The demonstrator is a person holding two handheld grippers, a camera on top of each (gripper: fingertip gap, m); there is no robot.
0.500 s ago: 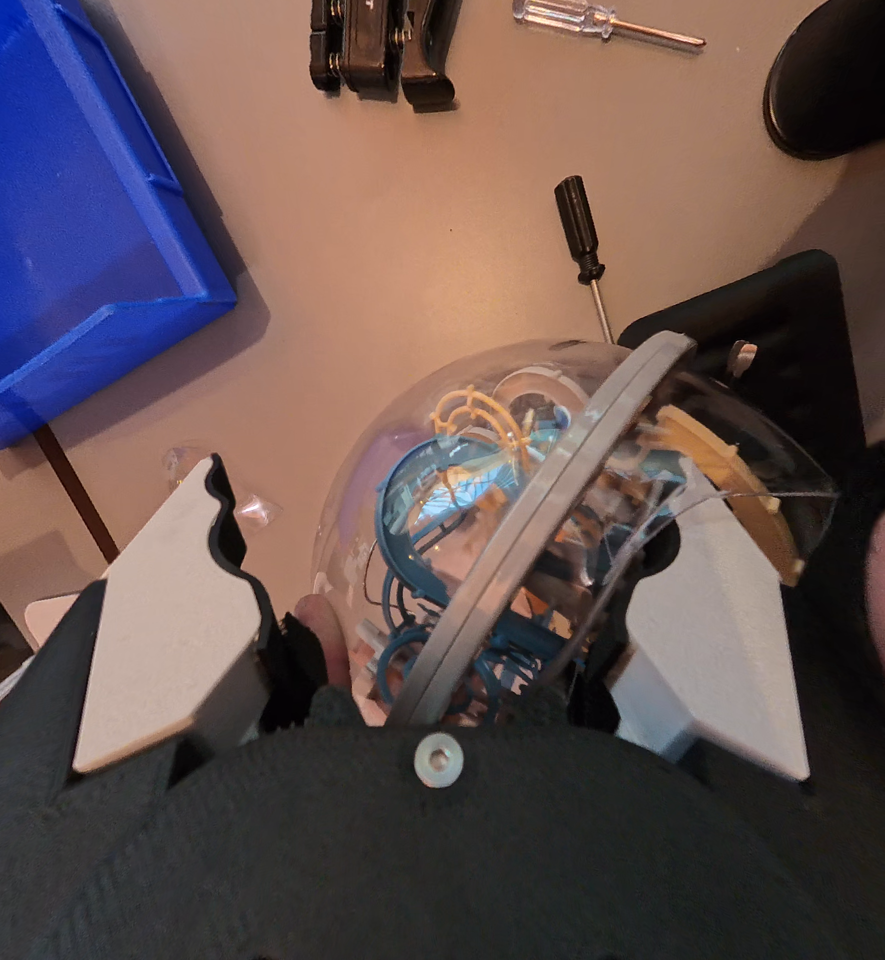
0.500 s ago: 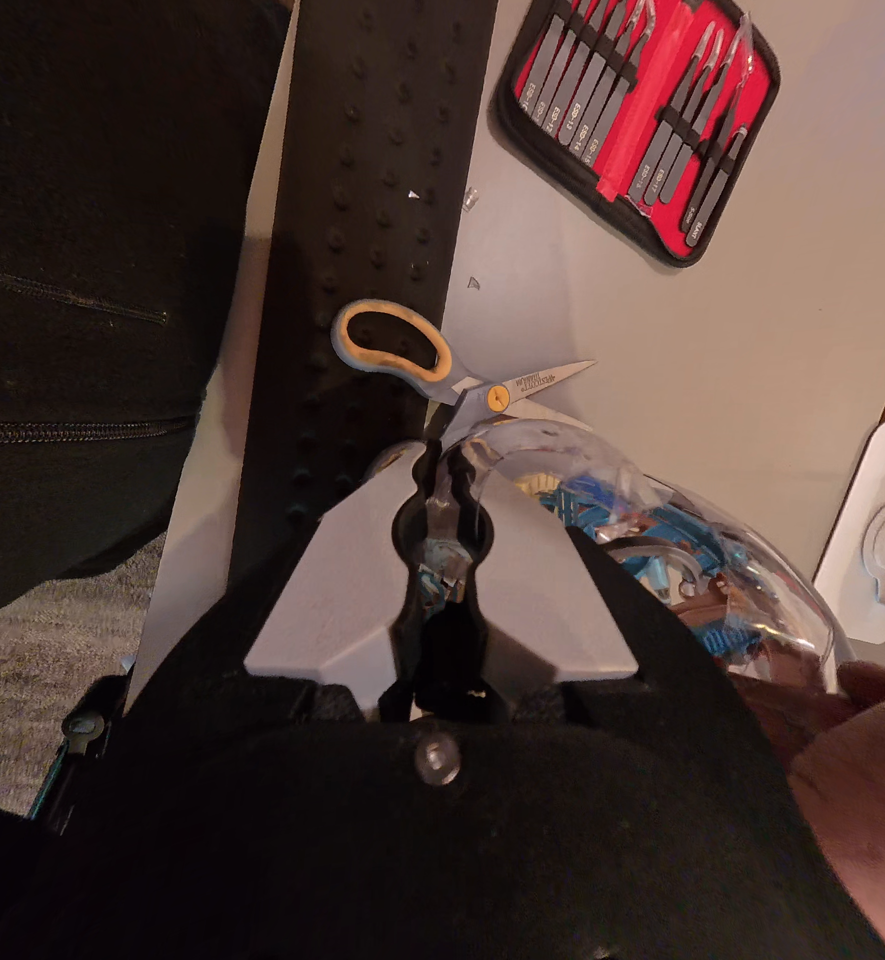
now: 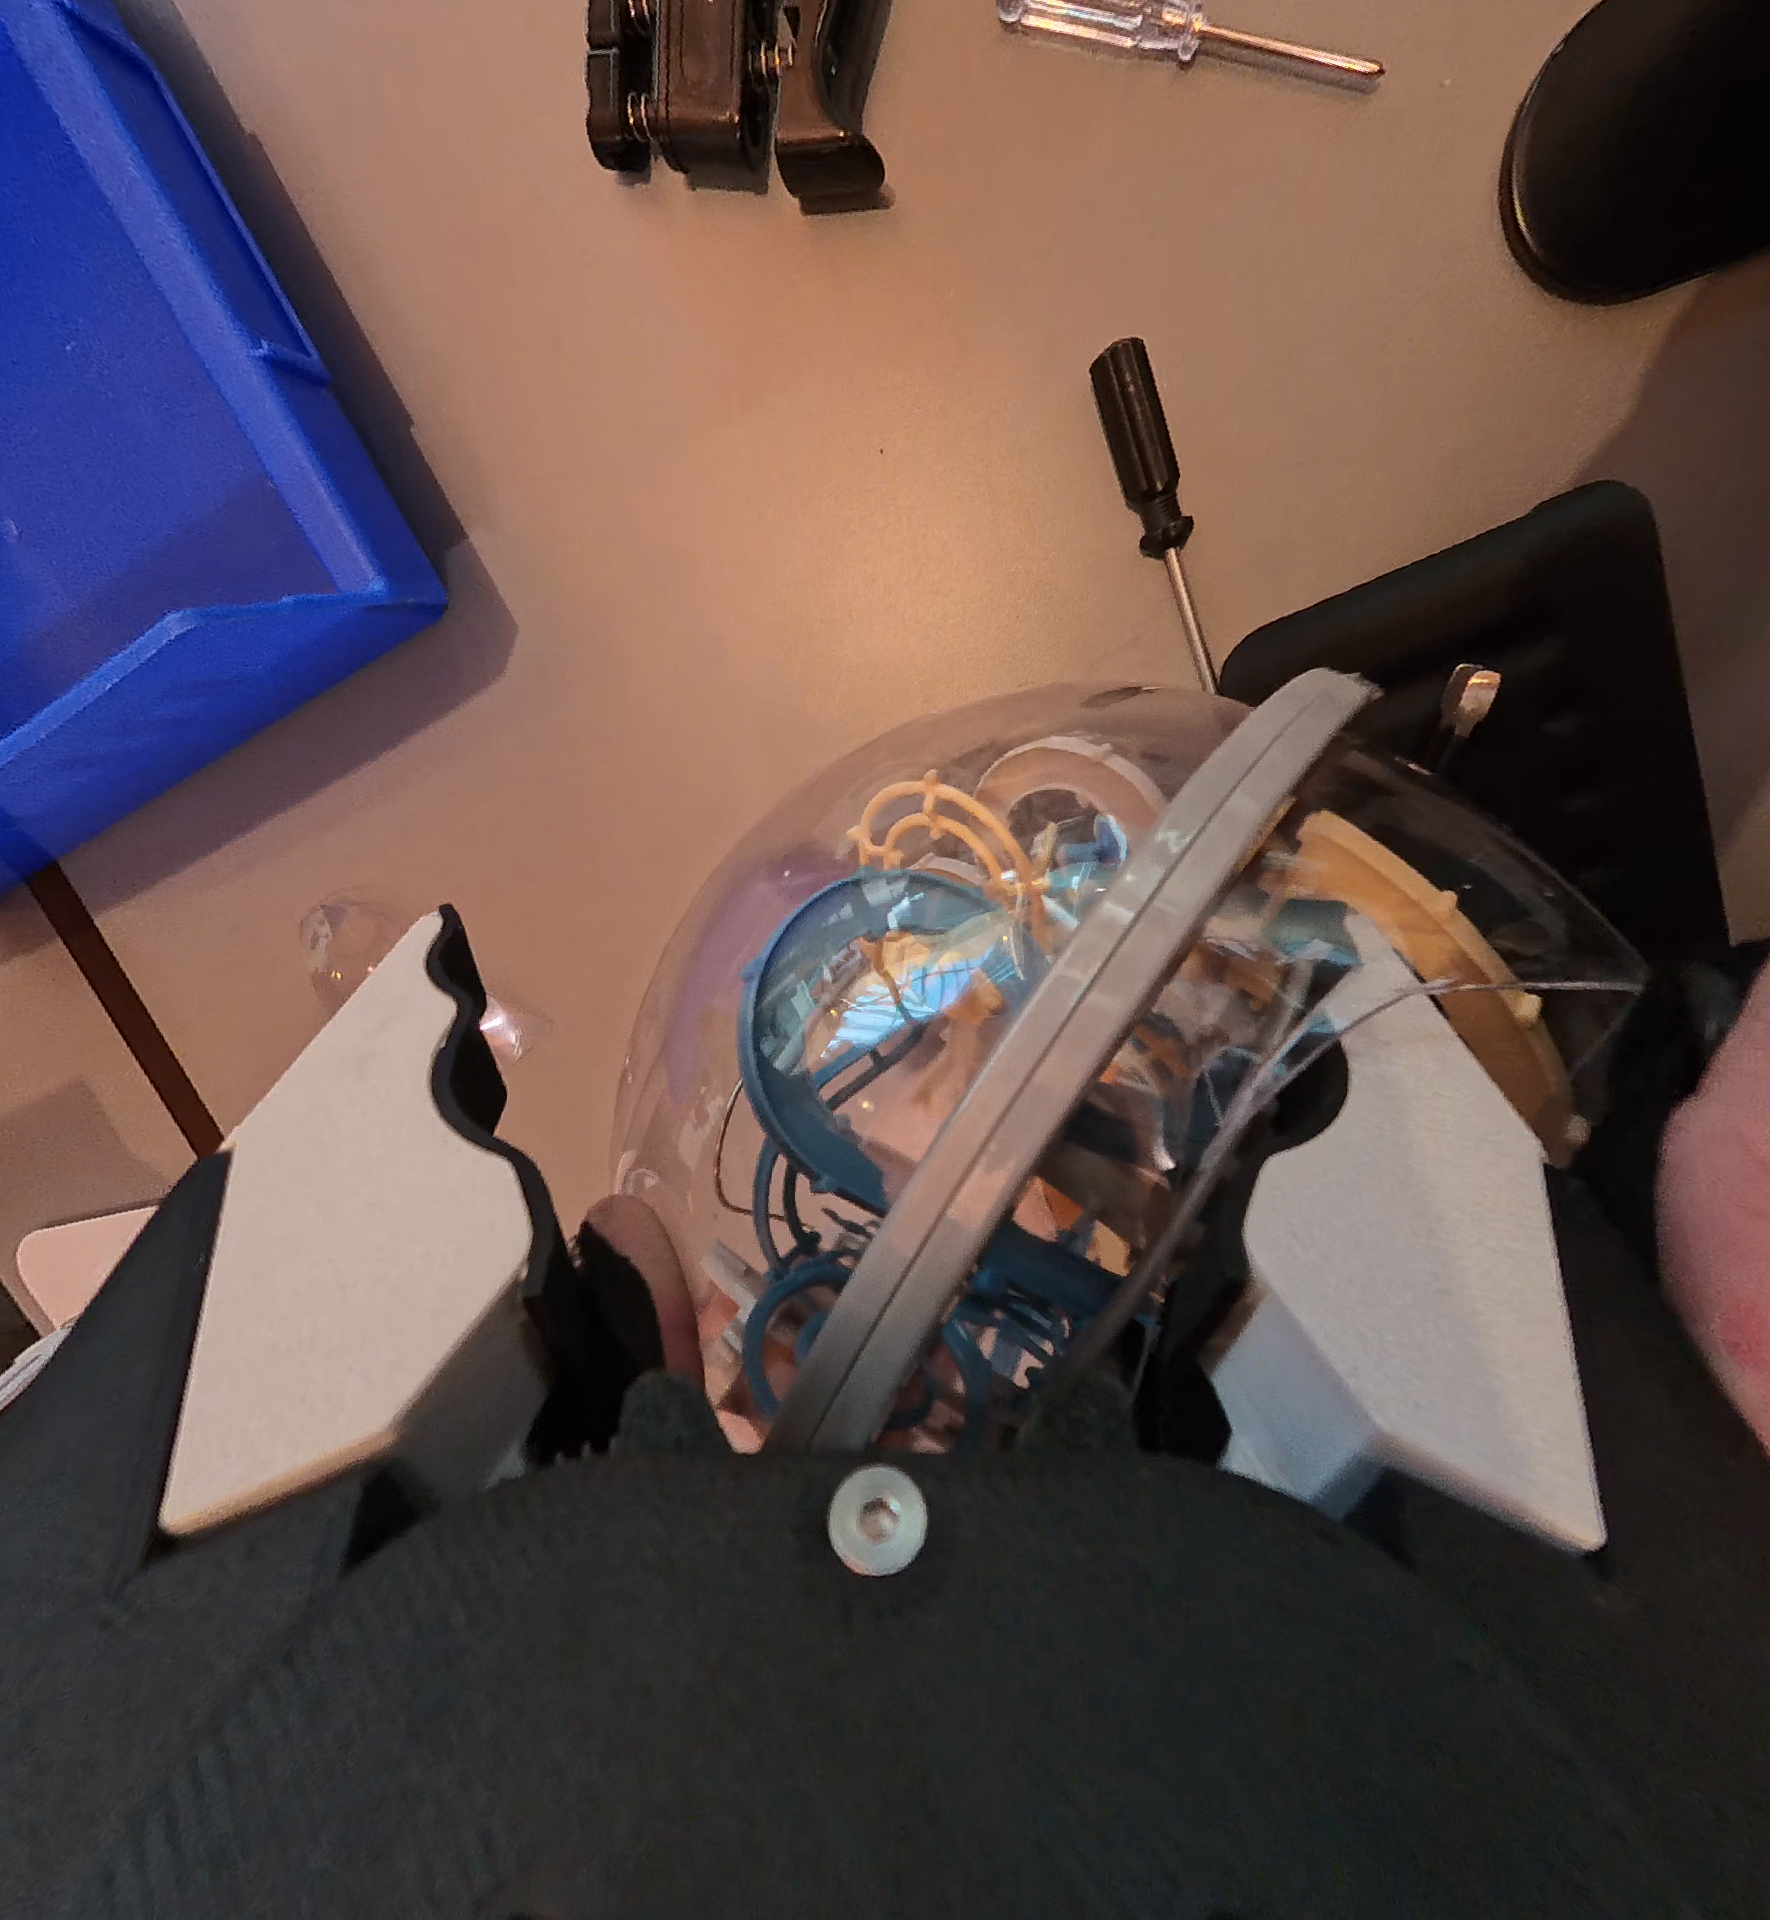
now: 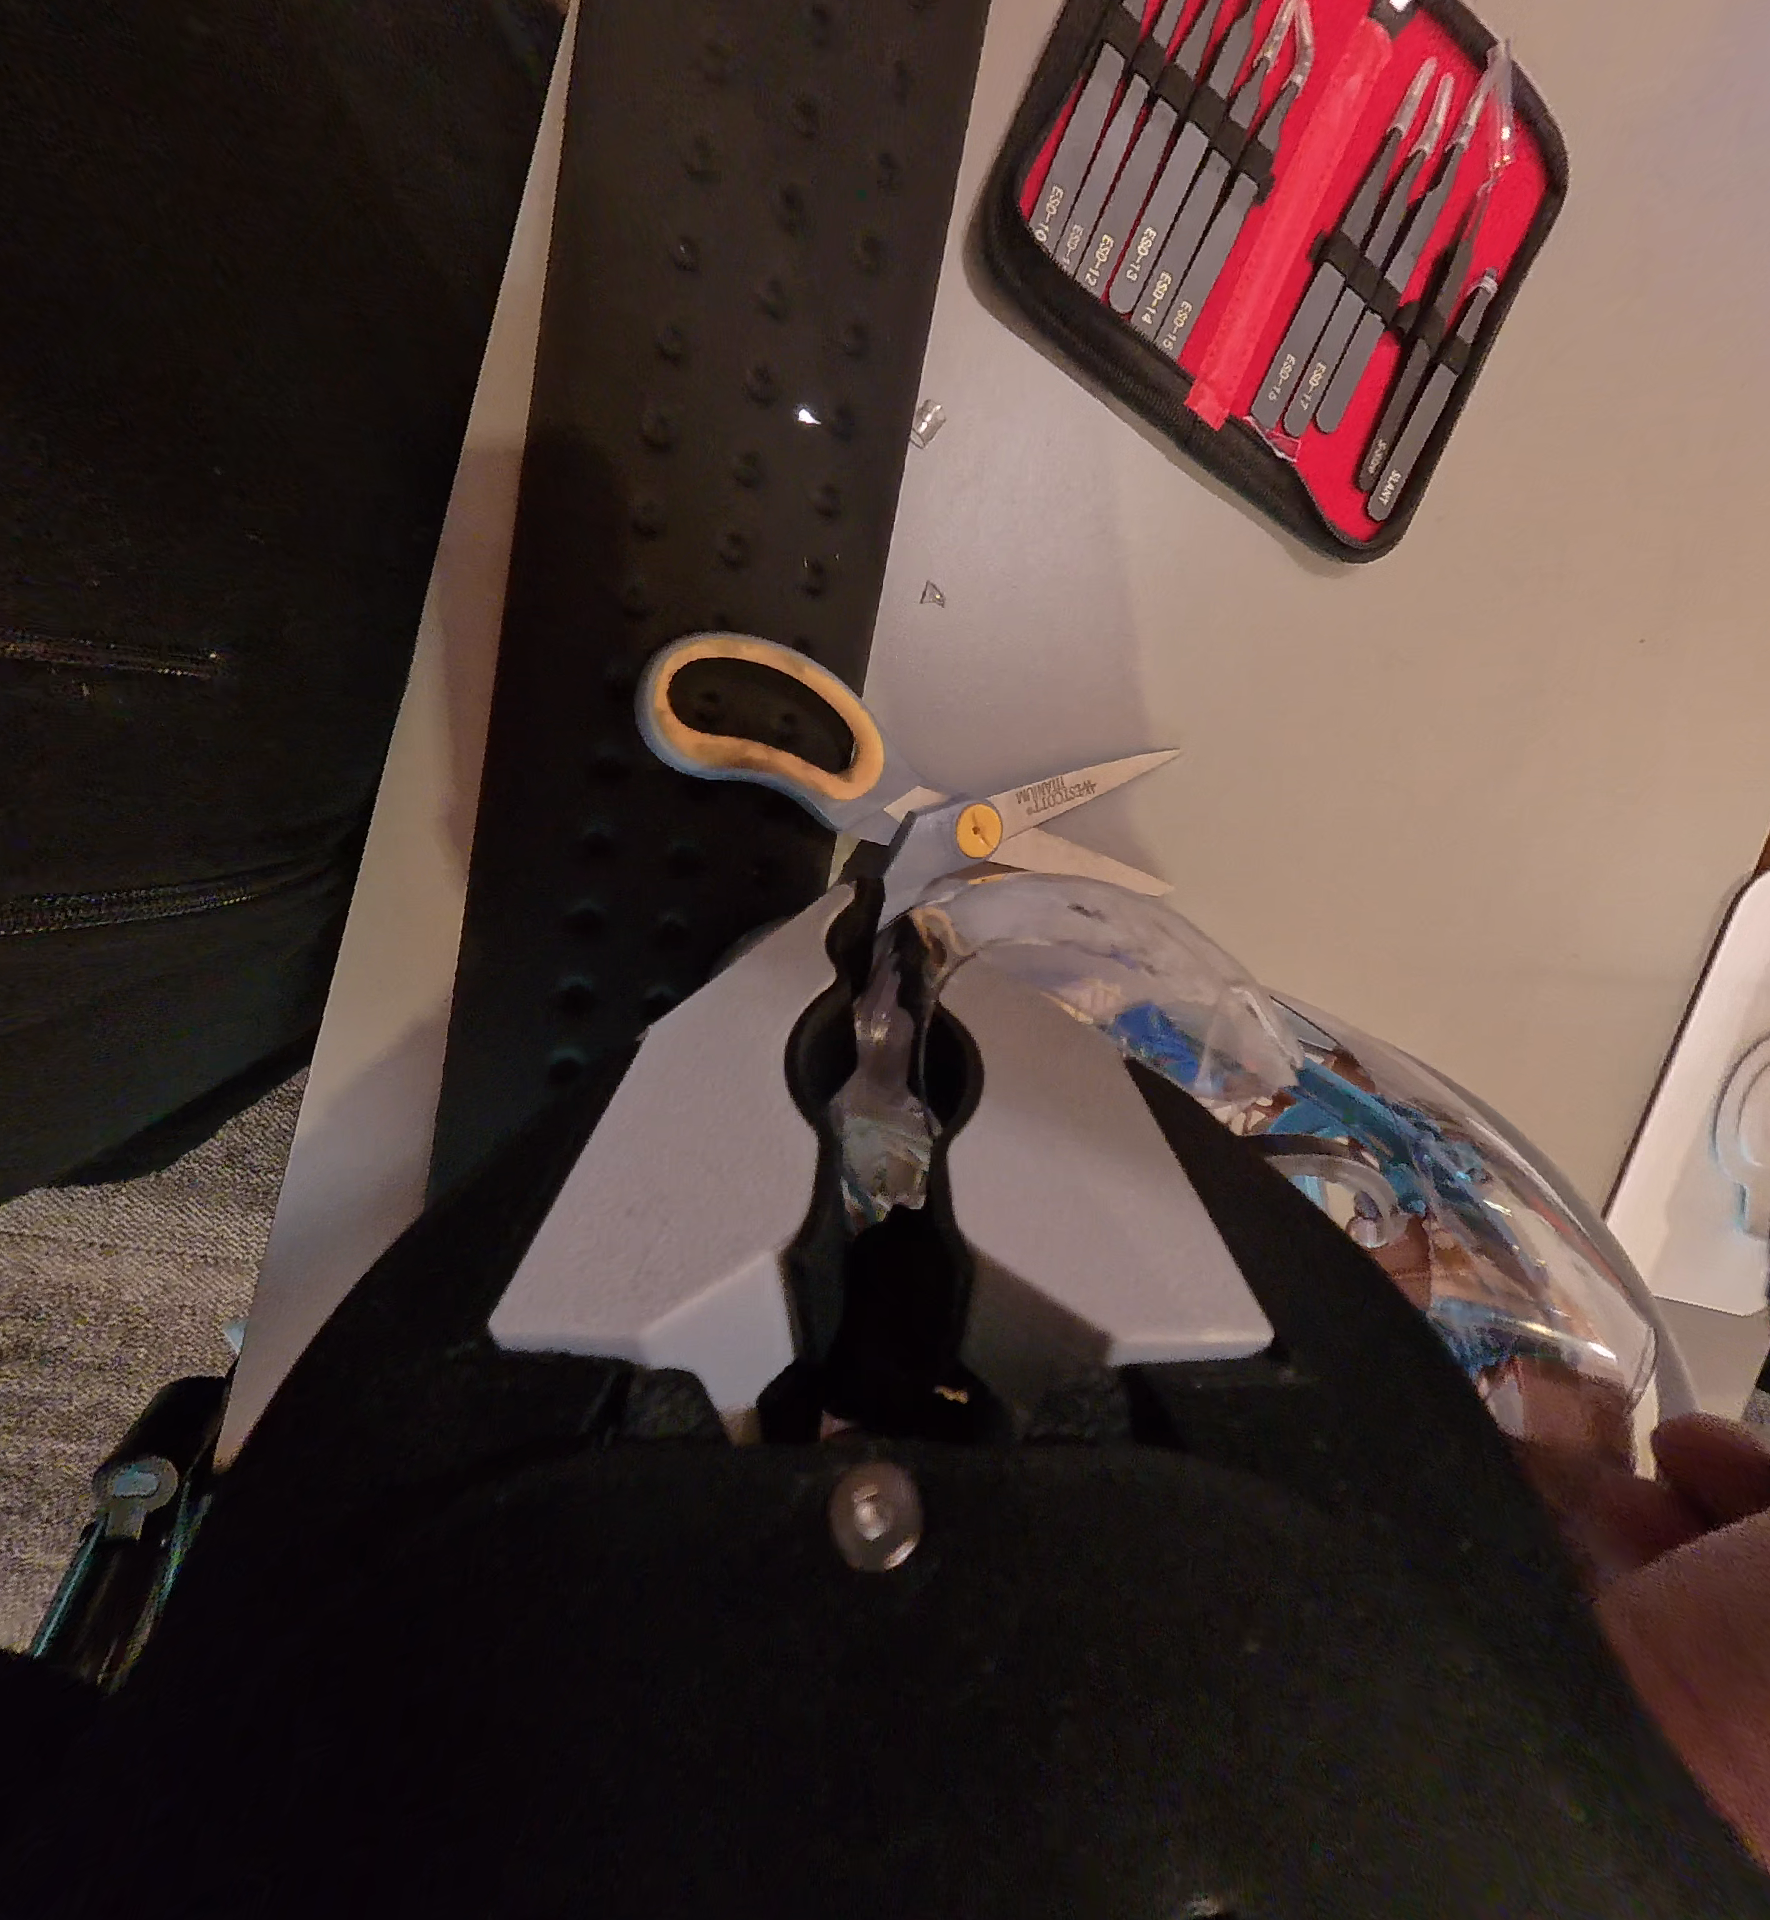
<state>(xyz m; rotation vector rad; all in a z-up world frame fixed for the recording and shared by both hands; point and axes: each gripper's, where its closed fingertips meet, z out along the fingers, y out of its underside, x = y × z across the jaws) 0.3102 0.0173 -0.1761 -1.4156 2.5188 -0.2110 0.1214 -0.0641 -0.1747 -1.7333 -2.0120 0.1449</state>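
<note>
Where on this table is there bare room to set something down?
Bare tabletop lies between the blue bin, black clips and black-handled screwdriver; also between tweezer case and scissors. Crowded around the clear maze ball.

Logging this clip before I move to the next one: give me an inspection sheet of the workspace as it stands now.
Surface: pale table, small clear shards scattered.
Main things: clear maze ball with grey equator ring, blue and cream tracks inside; its shell is cracked, with a broken edge.
Clutter: blue bin, black-handled screwdriver, clear-handled screwdriver, black clips, scissors, red tweezer case, studded black mat.
Grippers: left tongs open, straddling the ball; right tongs shut on the shell's broken edge.
Cables: nothing seen.
Surroundings: grey carpet, dark-clothed person, white tray.
</note>
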